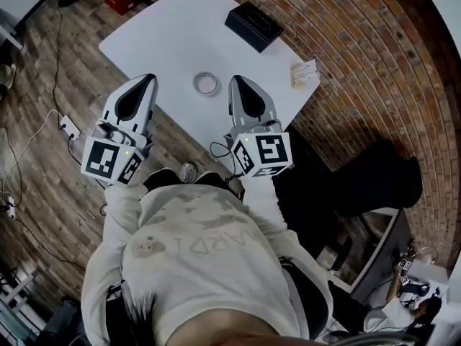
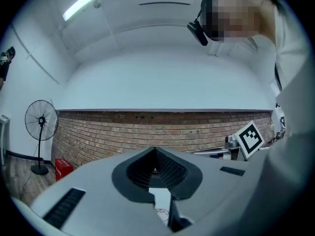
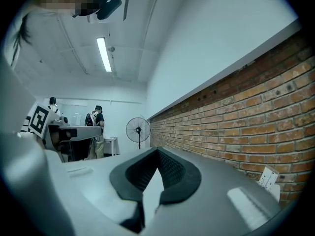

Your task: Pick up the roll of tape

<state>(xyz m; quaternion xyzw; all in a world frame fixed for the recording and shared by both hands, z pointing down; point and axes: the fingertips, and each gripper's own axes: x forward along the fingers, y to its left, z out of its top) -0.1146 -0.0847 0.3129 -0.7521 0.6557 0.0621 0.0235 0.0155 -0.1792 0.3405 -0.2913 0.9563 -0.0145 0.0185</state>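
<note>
The roll of tape (image 1: pixel 205 83) is a small pale ring lying flat on the white table (image 1: pixel 166 42), near its front edge. My left gripper (image 1: pixel 149 78) hovers just left of the roll and my right gripper (image 1: pixel 236 81) just right of it, both pointing over the table with the roll between them, touching neither. Both are shut with nothing held. In the left gripper view the jaws (image 2: pixel 155 154) meet at their tips, and a bit of the roll (image 2: pixel 161 213) shows below them. The right gripper view shows its jaws (image 3: pixel 157 154) shut too, with no tape in sight.
A black box (image 1: pixel 253 25) lies at the table's far side and a small card (image 1: pixel 303 71) at its right edge. Behind the table runs a brick wall (image 2: pixel 162 129). A red box (image 2: pixel 62 167) and a fan (image 2: pixel 41 121) stand on the floor; cables and a power strip (image 1: pixel 68 126) lie at left.
</note>
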